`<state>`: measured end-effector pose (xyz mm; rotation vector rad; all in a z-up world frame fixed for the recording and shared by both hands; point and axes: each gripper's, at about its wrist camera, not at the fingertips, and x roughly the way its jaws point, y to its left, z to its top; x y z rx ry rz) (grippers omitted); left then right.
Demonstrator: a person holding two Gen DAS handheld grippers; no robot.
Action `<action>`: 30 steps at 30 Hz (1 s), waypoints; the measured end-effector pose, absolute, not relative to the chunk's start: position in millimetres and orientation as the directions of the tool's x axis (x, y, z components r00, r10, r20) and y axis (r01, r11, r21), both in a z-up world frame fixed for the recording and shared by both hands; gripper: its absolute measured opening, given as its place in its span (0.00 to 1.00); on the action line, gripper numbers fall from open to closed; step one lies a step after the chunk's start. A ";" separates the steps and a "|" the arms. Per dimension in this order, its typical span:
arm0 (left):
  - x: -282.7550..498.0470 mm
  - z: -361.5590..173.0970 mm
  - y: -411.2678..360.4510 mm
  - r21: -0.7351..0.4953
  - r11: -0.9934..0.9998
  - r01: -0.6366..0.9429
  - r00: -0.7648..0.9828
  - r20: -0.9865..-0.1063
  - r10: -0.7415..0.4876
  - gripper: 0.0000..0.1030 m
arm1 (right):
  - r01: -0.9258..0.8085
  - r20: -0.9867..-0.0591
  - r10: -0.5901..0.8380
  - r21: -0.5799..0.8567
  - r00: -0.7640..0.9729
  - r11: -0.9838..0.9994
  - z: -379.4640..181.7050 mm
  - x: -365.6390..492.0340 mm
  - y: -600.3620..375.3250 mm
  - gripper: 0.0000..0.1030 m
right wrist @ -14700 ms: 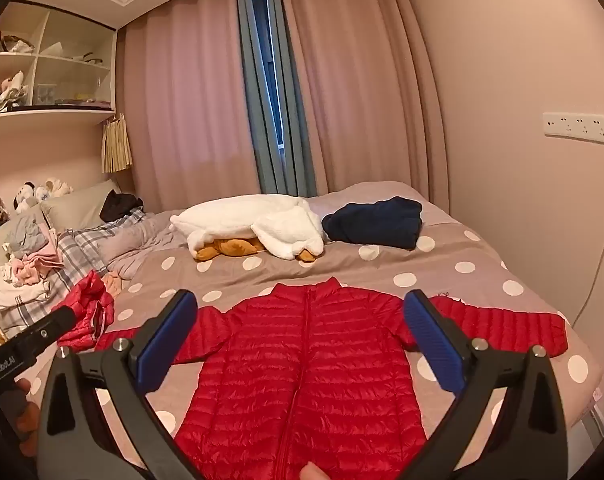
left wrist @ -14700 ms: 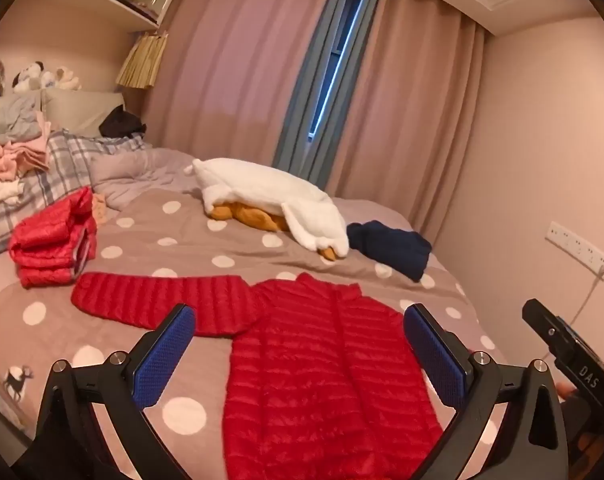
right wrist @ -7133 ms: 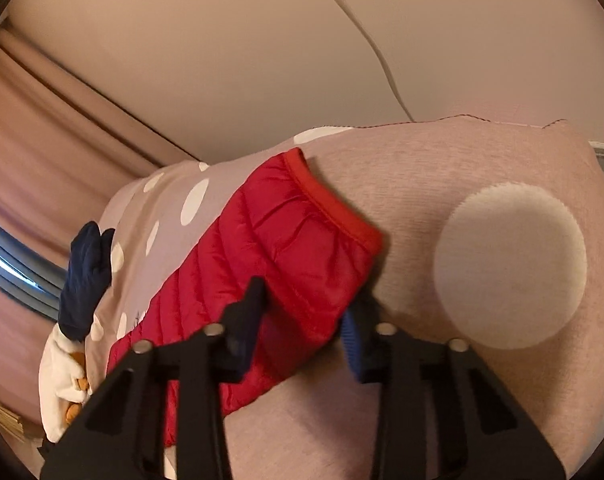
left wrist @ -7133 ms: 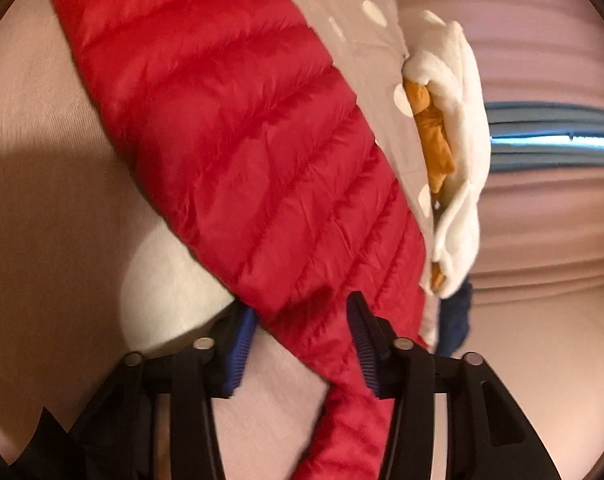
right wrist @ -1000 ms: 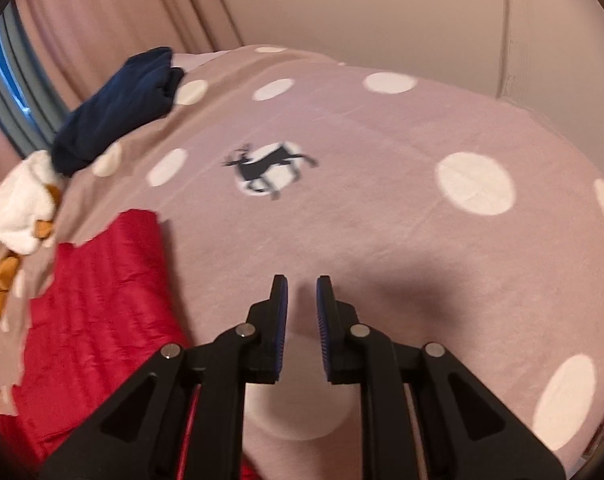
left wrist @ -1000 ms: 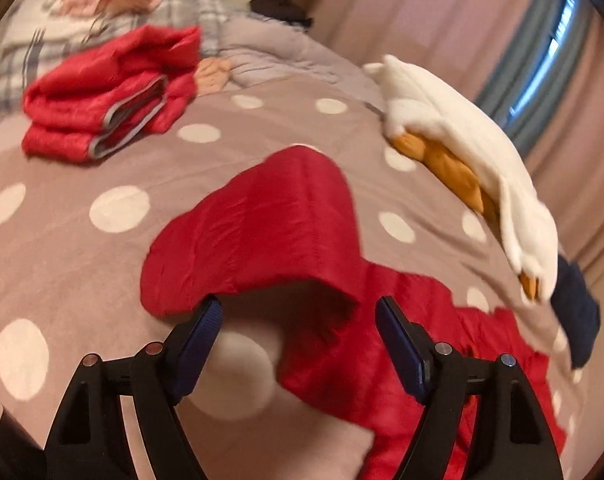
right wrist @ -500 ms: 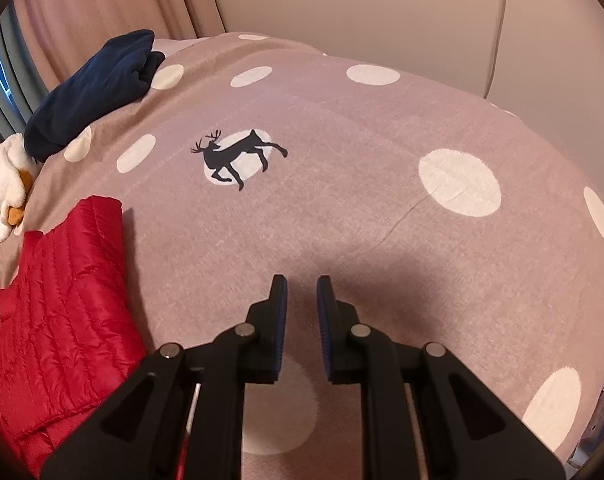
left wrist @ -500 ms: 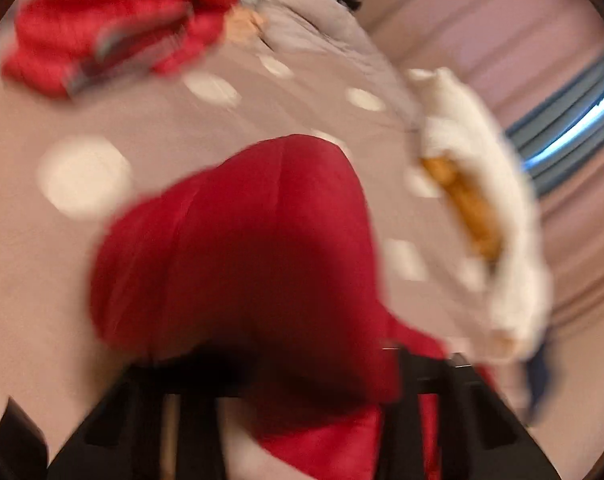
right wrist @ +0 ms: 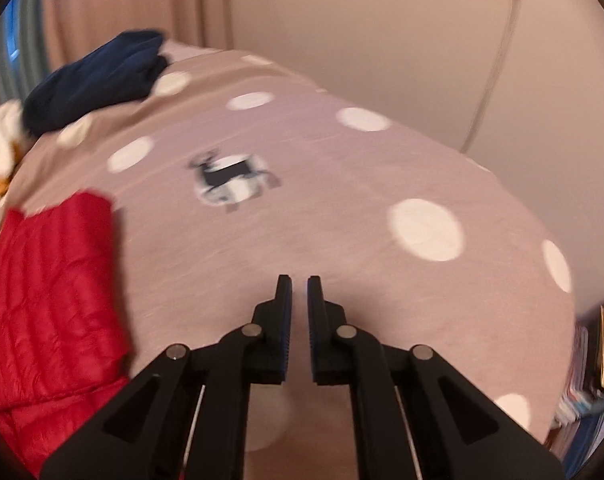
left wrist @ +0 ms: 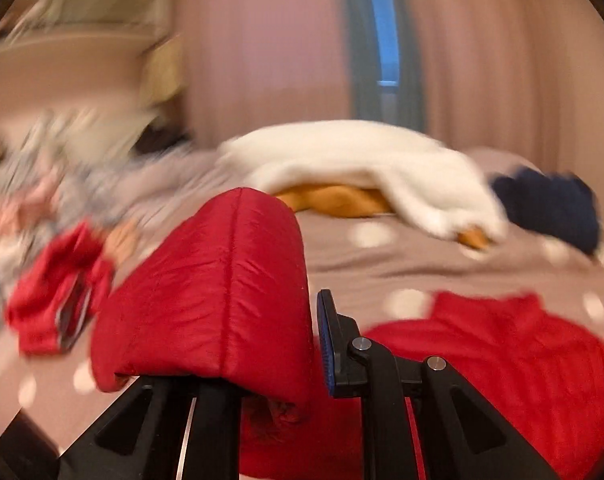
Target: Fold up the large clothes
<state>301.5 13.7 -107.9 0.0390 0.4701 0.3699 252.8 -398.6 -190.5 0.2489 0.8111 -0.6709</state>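
Left gripper (left wrist: 262,344) pinches lifted sleeve (left wrist: 210,292), likely to fold it over the jacket (left wrist: 502,364); right gripper (right wrist: 299,284), nearly closed and empty, hovers above the bed (right wrist: 342,220).

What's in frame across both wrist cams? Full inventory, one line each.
red puffer jacket: 1, red, spread on the bed; one sleeve lifted.
folded puffer jacket: 1, red, bed's left side, blurred.
plush toy: 1, white and orange, far side of bed.
navy garment: 1, dark blue, beside the plush.
bedspread: 1, mauve with white dots and a deer print.
curtains: pink, with a blue-grey panel at the window.
cable: 1, white, on the wall.
left hand-held gripper: black, blue pads, holding the sleeve.
right hand-held gripper: black, nearly closed, empty, over the bedspread.
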 end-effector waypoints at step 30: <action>240.1 -152.1 -195.5 0.124 0.974 0.189 0.730 -0.681 -0.055 0.42 | 0.405 -0.565 -0.286 0.094 0.773 0.909 -66.4 157.3 -377.9 0.11</action>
